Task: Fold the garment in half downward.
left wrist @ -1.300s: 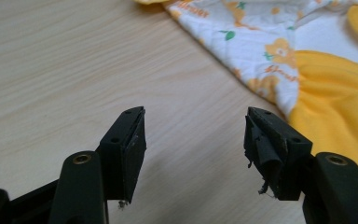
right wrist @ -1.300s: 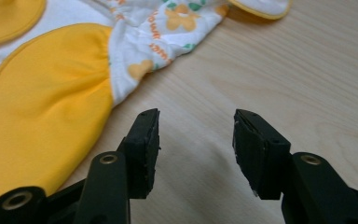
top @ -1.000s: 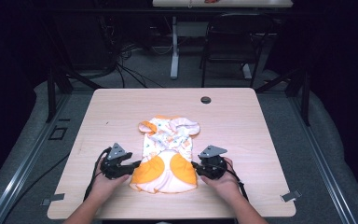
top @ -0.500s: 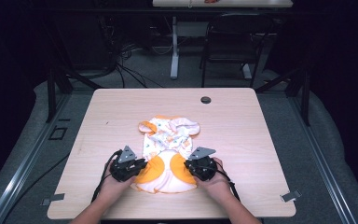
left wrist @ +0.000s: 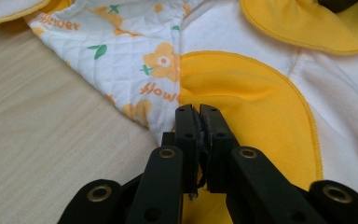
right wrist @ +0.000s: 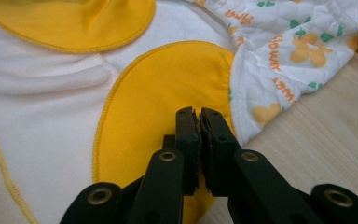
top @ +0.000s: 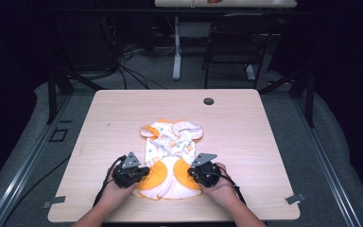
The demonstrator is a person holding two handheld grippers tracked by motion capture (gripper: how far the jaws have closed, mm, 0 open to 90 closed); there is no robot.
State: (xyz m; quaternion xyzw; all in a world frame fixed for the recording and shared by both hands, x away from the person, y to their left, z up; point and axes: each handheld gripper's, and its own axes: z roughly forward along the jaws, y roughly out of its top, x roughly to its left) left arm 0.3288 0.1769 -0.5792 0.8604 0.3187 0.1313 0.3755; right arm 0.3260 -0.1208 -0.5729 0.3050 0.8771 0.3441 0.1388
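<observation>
High view: baby garment (top: 169, 158) near front table (top: 123, 109) edge; left gripper (top: 139, 173) and right gripper (top: 194, 172) at its yellow patches.
Left gripper view: jaws just closed, pinching the garment's yellow edge; thin bite, may slip.
Right gripper view: same pinch; uneven lift risks bunching.

tongs (left wrist: 199, 113): black jaws, brass-ringed pivots | top plates: grey, three-cornered | cables: black | forearms: no sleeves

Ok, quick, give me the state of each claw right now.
Left claw: just closed, pinching the garment at its yellow patch.
Right claw: closed, pinching the garment's other yellow patch.
</observation>
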